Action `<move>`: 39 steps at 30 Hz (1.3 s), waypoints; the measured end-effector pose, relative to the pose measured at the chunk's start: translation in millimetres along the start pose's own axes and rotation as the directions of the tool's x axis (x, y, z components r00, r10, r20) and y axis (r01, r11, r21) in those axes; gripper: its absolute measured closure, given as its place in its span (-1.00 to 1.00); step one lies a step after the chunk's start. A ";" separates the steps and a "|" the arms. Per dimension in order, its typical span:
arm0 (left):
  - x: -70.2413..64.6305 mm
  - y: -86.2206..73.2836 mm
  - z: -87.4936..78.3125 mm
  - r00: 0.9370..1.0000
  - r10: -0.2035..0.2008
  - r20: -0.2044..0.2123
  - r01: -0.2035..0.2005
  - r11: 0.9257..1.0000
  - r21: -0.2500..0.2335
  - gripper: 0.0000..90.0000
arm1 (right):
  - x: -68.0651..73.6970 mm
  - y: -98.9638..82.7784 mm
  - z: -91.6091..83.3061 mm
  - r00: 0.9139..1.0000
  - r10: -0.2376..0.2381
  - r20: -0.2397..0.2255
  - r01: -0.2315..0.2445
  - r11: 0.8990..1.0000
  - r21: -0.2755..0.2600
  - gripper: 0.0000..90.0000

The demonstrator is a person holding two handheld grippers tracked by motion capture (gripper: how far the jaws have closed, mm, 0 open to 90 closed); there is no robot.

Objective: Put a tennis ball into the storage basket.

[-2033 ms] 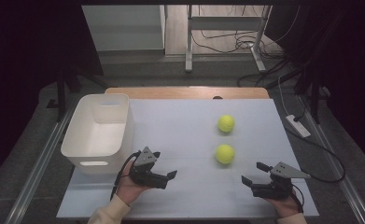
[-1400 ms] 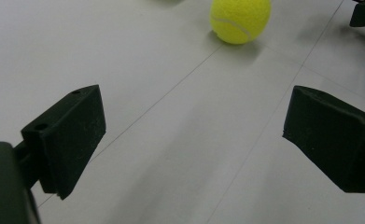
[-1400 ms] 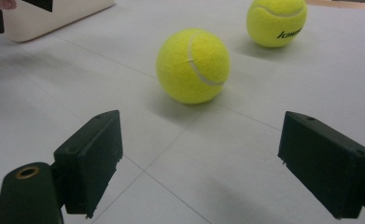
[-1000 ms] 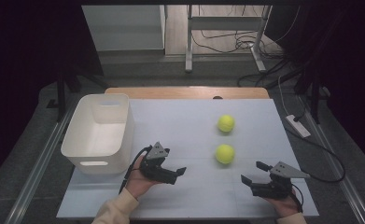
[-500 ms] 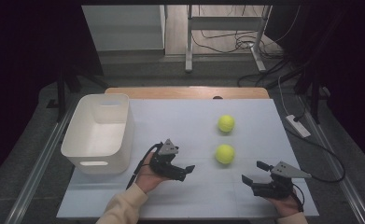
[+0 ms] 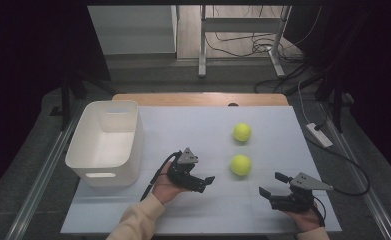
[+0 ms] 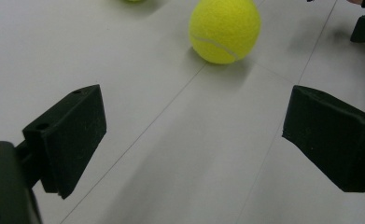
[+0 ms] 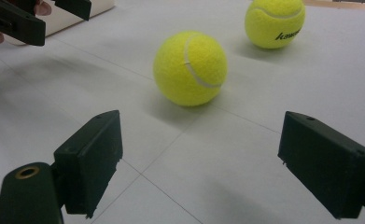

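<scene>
Since the earlier frame, left gripper (image 6: 206, 182) has advanced, jaws spread, toward the near tennis ball (image 6: 241, 164) lying ungrasped on the table (image 6: 193, 130); right gripper (image 6: 272, 184) open; both balls remain outside the bin (image 6: 105, 142).

black lettering "kawa", cut off at the curve, on the far tennis ball (image 8: 274, 21)
</scene>
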State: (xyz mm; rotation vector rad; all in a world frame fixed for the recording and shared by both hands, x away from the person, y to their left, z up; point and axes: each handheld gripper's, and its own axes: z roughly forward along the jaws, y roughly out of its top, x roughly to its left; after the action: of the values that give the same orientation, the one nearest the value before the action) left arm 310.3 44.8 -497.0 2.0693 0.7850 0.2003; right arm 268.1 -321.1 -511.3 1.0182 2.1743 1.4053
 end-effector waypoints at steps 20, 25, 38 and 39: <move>1.8 20.4 19.1 0.999 0.012 0.030 -0.013 1.000 0.016 -0.85 | -5.9 -0.3 6.4 1.000 0.015 -0.015 -0.015 1.000 0.002 -0.70; -1.2 23.4 21.1 0.999 0.016 0.035 -0.017 1.000 0.011 -0.85 | -5.6 0.1 7.9 1.000 0.012 -0.018 -0.012 1.000 0.002 -0.70; -4.7 25.6 27.2 0.998 0.015 0.054 -0.015 1.000 0.012 -0.85 | -2.4 1.7 7.7 1.000 0.003 -0.014 -0.003 1.000 -0.001 -0.70; -4.7 25.6 27.2 0.998 0.015 0.054 -0.015 1.000 0.012 -0.85 | -2.1 1.7 7.6 1.000 0.004 -0.013 -0.004 1.000 -0.001 -0.70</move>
State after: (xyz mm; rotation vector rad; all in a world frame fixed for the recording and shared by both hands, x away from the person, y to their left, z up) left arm 329.6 12.8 -492.2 2.0844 0.7397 0.1474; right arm 275.0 -317.4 -513.3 1.0158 2.1821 1.4185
